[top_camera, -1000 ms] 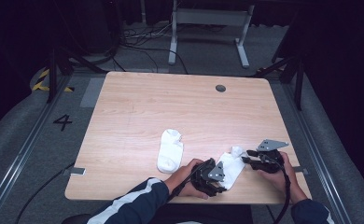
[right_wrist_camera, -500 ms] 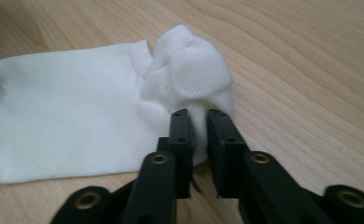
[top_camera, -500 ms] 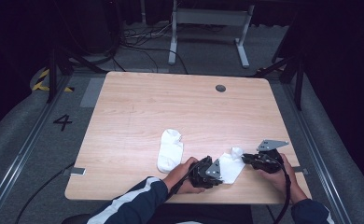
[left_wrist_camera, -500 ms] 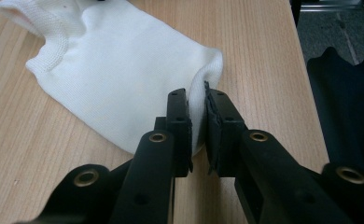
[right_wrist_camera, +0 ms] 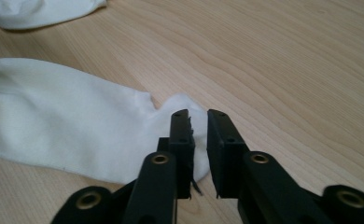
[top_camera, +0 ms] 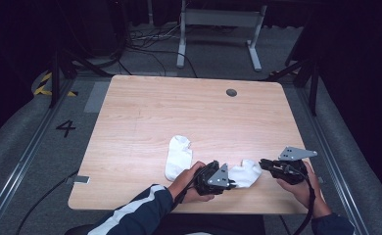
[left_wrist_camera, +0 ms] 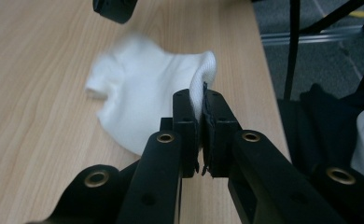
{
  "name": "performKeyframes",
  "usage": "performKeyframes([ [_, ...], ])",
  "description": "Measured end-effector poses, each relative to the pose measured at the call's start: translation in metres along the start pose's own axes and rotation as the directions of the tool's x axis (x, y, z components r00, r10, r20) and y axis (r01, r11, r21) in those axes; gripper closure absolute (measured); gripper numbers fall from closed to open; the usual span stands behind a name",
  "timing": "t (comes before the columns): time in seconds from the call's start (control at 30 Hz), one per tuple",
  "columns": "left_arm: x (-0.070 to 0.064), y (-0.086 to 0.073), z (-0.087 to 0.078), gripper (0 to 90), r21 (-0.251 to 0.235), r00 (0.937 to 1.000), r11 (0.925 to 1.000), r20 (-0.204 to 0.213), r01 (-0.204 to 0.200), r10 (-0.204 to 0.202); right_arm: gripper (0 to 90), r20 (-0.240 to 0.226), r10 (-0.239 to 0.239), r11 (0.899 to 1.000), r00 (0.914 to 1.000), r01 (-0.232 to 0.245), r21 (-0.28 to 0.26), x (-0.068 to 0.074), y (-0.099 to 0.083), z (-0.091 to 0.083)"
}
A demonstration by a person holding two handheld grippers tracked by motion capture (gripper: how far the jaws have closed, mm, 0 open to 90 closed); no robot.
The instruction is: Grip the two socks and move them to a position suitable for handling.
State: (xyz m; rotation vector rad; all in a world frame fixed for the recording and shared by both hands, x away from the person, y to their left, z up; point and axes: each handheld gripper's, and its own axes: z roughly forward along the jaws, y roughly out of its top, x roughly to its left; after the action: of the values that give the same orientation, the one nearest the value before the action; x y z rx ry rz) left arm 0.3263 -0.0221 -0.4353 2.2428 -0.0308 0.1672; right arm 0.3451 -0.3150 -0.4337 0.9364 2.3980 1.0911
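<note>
A white sock [top_camera: 245,172] lies near the table's front edge between my two grippers. My left gripper [top_camera: 229,183] is shut on its ribbed cuff edge [left_wrist_camera: 207,74], and the rest of the sock [left_wrist_camera: 143,88] is spread on the wood beyond the jaws. My right gripper [top_camera: 263,164] sits at the sock's other end. Its jaws stand a narrow gap apart [right_wrist_camera: 199,119] with bare wood showing between them, and the sock's tip [right_wrist_camera: 182,103] lies just beside the left jaw. A second white sock [top_camera: 179,155] [right_wrist_camera: 40,11] lies flat to the left, untouched.
The wooden table [top_camera: 189,112] has a round cable hole [top_camera: 231,92] at the back right. Its front edge [top_camera: 130,208] is close to both hands. Beyond the table are a dark floor, cables and a metal stand [top_camera: 218,19].
The held sock has been drawn slightly leftward and lies flatter on the table. The right gripper has stayed about where it was.
</note>
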Motion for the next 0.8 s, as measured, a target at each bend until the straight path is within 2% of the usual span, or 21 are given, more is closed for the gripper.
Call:
performKeyframes([
  [0.03,0.000,0.001,-0.002,85.8,-0.008,1.0000,1.0000,-0.003,0.005,-0.006,80.4,0.001,0.001,1.000,1.0000,-0.001,0.000,0.001,0.000,-0.001],
  [0.1,0.002,0.002,-0.005,86.0,-0.015,0.9999,0.9999,-0.006,0.008,-0.008,78.7,0.010,-0.025,1.000,0.9996,0.025,0.015,0.001,-0.001,-0.001],
  [0.13,0.003,0.001,-0.007,86.1,-0.021,0.9996,0.9994,-0.010,0.025,-0.026,76.6,0.006,-0.021,1.000,0.9998,0.021,0.016,0.001,-0.002,-0.001],
  [0.27,0.008,-0.003,-0.010,86.1,-0.007,0.9992,0.9993,-0.020,0.035,-0.035,72.9,-0.009,-0.009,1.000,0.9999,0.009,0.018,-0.001,-0.006,0.002],
  [0.3,0.010,-0.005,-0.012,86.2,-0.004,0.9986,0.9988,-0.023,0.048,-0.048,71.0,-0.024,-0.018,0.999,0.9996,0.019,0.033,0.002,-0.009,0.009],
  [0.33,0.012,-0.007,-0.013,86.1,0.001,0.9985,0.9987,-0.022,0.050,-0.050,70.4,-0.020,-0.029,0.999,0.9994,0.030,0.045,0.003,-0.010,0.013],
  [0.4,0.014,-0.008,-0.014,86.2,-0.001,0.9986,0.9988,-0.022,0.049,-0.049,68.8,-0.021,-0.041,0.998,0.9989,0.042,0.045,0.004,-0.010,0.016],
  [0.43,0.015,-0.011,-0.015,86.2,0.003,0.9981,0.9983,-0.022,0.058,-0.058,68.1,-0.044,-0.063,0.997,0.9971,0.064,0.035,0.006,-0.010,0.023],
  [0.47,0.015,-0.011,-0.015,86.1,0.003,0.9981,0.9983,-0.022,0.058,-0.058,68.1,-0.044,-0.063,0.997,0.9971,0.064,0.035,0.006,-0.010,0.023],
  [0.5,0.017,-0.013,-0.016,86.1,0.007,0.9980,0.9981,-0.016,0.061,-0.061,67.9,-0.045,-0.084,0.995,0.9954,0.086,0.044,0.007,-0.010,0.029],
  [0.53,0.017,-0.013,-0.016,86.2,0.012,0.9981,0.9981,-0.014,0.061,-0.061,67.8,-0.064,-0.069,0.997,0.9955,0.072,0.036,0.007,-0.010,0.032],
  [0.67,0.018,-0.015,-0.015,86.2,0.034,0.9990,0.9984,-0.012,0.044,-0.044,67.9,-0.070,-0.074,0.997,0.9948,0.076,0.028,0.007,-0.007,0.039],
  [0.7,0.017,-0.016,-0.014,86.2,0.036,0.9988,0.9981,-0.005,0.050,-0.050,70.3,-0.081,-0.059,0.998,0.9950,0.060,0.008,0.008,-0.004,0.043],
  [0.8,0.017,-0.017,-0.013,86.2,0.039,0.9985,0.9977,0.000,0.055,-0.055,70.3,-0.058,-0.072,0.997,0.9957,0.074,0.033,0.008,-0.002,0.049],
])
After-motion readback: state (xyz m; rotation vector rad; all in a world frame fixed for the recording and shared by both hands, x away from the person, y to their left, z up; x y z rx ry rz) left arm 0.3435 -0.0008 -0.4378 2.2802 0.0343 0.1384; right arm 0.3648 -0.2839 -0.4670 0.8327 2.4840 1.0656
